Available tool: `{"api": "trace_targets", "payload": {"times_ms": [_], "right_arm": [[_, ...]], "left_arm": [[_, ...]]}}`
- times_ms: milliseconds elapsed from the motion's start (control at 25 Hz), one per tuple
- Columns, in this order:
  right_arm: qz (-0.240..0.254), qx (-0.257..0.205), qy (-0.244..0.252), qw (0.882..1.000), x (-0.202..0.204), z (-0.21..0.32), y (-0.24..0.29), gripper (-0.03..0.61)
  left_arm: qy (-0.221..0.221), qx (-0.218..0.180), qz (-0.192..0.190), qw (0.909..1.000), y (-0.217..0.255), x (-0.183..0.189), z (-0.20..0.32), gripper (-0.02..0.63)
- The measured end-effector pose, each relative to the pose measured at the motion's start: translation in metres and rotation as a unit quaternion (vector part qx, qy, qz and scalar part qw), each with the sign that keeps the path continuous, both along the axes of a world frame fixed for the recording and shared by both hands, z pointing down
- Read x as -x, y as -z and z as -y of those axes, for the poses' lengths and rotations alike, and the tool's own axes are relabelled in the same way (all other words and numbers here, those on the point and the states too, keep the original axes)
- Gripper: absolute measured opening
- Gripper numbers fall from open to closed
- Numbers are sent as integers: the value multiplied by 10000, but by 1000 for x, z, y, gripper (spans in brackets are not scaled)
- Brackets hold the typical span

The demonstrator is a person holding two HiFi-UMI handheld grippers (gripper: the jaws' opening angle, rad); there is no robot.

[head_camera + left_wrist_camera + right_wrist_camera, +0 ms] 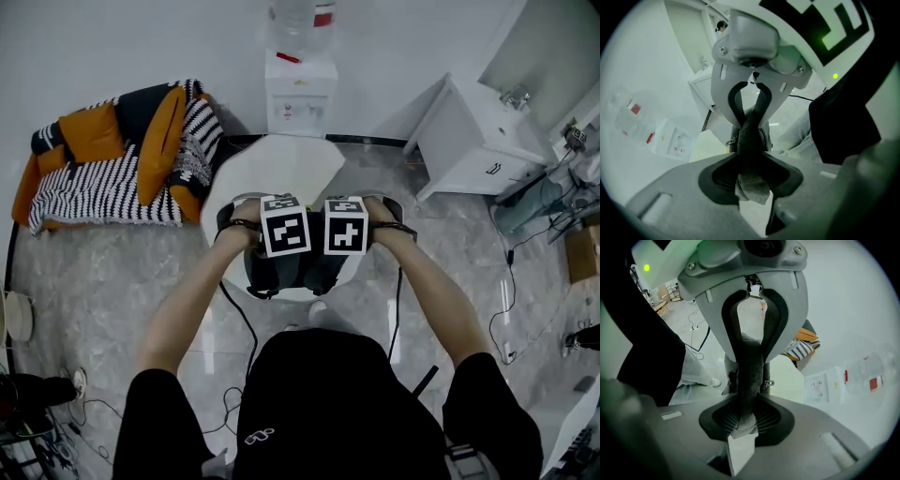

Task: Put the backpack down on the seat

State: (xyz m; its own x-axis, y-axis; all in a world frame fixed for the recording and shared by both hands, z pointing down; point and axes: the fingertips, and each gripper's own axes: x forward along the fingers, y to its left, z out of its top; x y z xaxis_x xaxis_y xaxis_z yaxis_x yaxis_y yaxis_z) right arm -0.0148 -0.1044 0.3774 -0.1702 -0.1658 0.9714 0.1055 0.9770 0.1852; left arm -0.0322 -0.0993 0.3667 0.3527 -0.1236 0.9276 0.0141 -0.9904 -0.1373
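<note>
A dark backpack [289,274] hangs by its straps just over the front edge of a white round seat [281,164]. The left gripper [284,246] and right gripper [343,246] are side by side above it, their marker cubes almost touching. In the left gripper view, the left gripper [752,180] is shut on a dark grey strap [751,136] that runs up between its fingers. In the right gripper view, the right gripper [745,420] is shut on the other grey strap [749,371]. The cubes hide the jaws in the head view.
A water dispenser [300,89] stands against the wall behind the seat. A couch with a striped blanket and orange cushions [112,159] is at the left, and a white cabinet [478,141] at the right. Cables [239,328] trail across the marble floor.
</note>
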Motion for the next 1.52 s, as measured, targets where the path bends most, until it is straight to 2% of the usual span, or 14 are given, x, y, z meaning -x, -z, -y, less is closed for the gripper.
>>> {"api": "trace_targets", "payload": {"times_ms": [360, 680, 840, 1200, 1520], "right_arm": [[215, 263, 231, 9992, -30, 14, -16, 77], [179, 177, 754, 9968, -32, 30, -23, 75], [205, 382, 888, 9951, -26, 28, -41, 75], [139, 905, 615, 9939, -16, 35, -86, 75], [214, 1517, 112, 9881, -1, 41, -148, 74]], "left_arm": [[278, 68, 231, 9993, -17, -31, 15, 141], [778, 90, 342, 9963, -25, -32, 27, 141], [935, 304, 356, 9945, -42, -27, 24, 140], [964, 784, 307, 9918, -87, -16, 33, 141], [763, 972, 300, 9919, -151, 0, 42, 140]]}}
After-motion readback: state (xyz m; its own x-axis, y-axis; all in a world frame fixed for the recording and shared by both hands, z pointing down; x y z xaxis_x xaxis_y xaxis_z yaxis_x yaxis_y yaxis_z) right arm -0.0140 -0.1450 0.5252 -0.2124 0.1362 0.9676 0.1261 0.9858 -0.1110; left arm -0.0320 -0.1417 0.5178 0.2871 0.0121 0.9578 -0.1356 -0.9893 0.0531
